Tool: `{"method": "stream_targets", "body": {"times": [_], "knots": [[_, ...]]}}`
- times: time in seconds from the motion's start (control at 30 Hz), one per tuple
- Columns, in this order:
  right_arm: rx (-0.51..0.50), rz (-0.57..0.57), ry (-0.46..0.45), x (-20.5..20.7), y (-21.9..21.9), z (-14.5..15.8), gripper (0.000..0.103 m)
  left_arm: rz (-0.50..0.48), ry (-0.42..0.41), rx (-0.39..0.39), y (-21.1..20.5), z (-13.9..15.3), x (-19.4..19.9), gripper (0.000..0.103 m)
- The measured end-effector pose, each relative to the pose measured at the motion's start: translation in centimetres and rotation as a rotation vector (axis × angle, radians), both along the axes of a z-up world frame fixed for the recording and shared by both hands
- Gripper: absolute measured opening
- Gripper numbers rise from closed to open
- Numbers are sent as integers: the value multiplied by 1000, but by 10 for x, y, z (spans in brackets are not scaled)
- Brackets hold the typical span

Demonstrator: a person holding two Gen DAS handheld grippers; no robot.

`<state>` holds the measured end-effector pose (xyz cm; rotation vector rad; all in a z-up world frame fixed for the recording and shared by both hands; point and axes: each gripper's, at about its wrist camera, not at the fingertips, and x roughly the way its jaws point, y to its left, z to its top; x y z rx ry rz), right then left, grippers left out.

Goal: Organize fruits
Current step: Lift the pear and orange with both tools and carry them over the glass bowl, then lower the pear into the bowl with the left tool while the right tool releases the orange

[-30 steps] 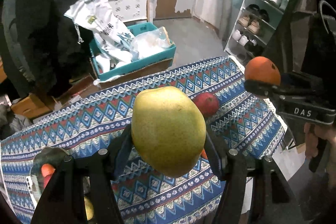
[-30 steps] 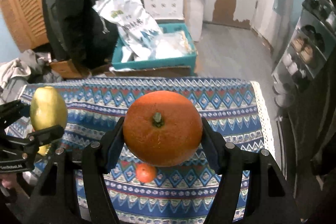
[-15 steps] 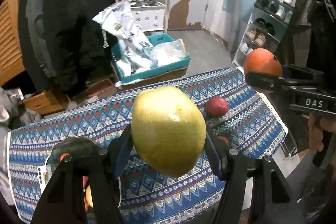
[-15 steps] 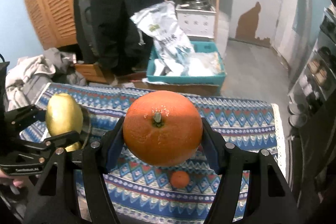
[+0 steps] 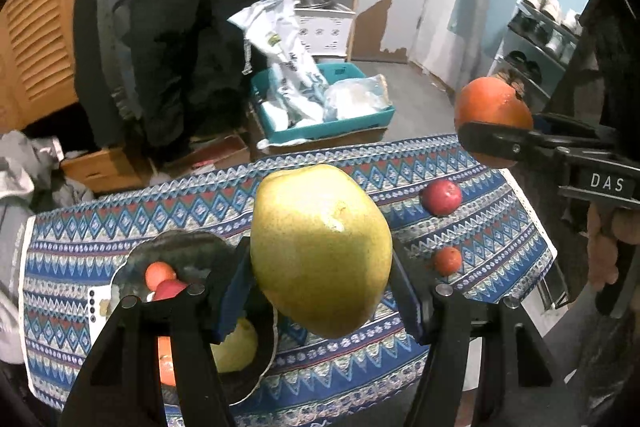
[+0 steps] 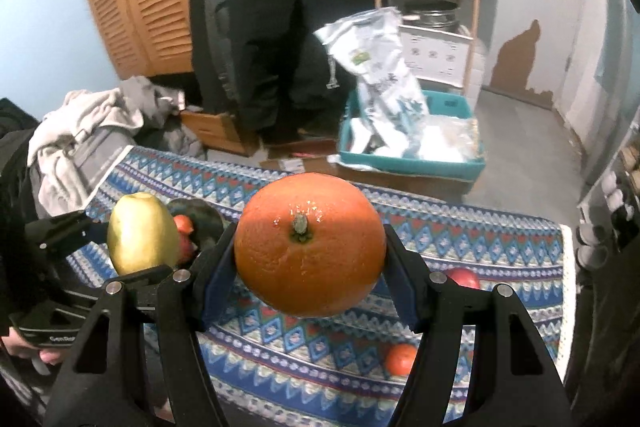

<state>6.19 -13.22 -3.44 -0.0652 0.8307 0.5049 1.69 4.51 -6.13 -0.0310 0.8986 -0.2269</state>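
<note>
Now the left gripper [image 5: 322, 267] is pinching a big yellow-green pear [image 5: 320, 251] above the dark bowl [image 5: 180, 247], and the right gripper [image 6: 310, 259] is squeezing a round orange [image 6: 310, 247] over the patterned cloth [image 6: 460, 235]. Best plan — lower each fruit slowly into the bowl, then let go gently.

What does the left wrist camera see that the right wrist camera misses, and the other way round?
Only the left wrist view looks down into the dark round bowl, showing a yellow fruit deep inside, and shoe shelves at far right. Only the right wrist view shows the green stem on the big orange and the pile of grey clothes. Both show the yellow-green pear, the orange, the patterned blue tablecloth, a red apple, a small tangerine and the teal crate.
</note>
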Motion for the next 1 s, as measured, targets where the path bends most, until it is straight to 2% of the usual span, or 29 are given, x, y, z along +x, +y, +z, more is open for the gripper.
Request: {"method": "stream_targets", "body": {"times": [0.33, 0.47, 0.73, 1.0], "knots": [[13, 101, 32, 12, 68, -14, 67, 108, 28, -22, 56, -14, -3, 66], [7, 140, 48, 13, 94, -19, 67, 143, 23, -2, 74, -18, -6, 66], [10, 193, 75, 15, 132, -26, 67, 216, 39, -9, 113, -27, -11, 66], [7, 237, 111, 19, 170, -41, 67, 291, 83, -9, 148, -50, -13, 66]]}}
